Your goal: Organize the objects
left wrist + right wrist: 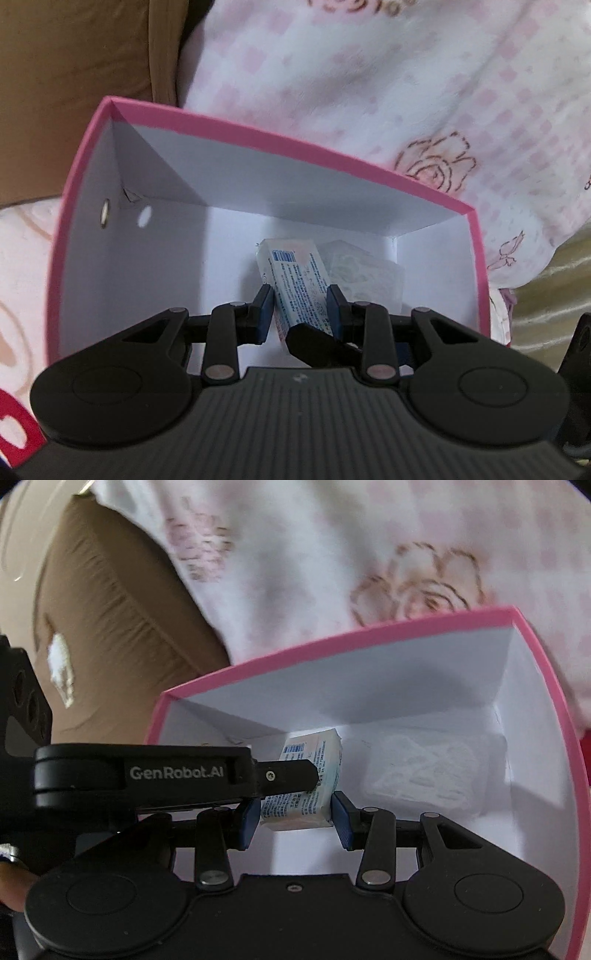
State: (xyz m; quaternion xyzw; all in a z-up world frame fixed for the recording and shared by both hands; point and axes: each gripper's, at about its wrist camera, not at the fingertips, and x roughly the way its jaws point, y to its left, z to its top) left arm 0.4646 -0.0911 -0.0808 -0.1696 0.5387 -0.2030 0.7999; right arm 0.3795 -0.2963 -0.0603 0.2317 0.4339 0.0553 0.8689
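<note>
A pink box [295,142] [332,638] with white inner walls stands open on the bedding. Both grippers reach down into it. Between them is a small white pack with blue print [291,284] [314,760], held above the box floor. My left gripper [299,314] is shut on its narrow sides. My right gripper [295,819] is shut on its near end, blue pads pressing both faces. One black finger [314,341] of the right gripper crosses under the pack in the left wrist view. In the right wrist view, a finger [291,771] of the left gripper lies against the pack.
A clear-wrapped packet with a pale floral print [365,273] [424,771] lies on the box floor at the far right corner. Around the box are a pink-and-white rose blanket [369,74], a brown cushion [74,92] [110,627] and gold fabric [554,277].
</note>
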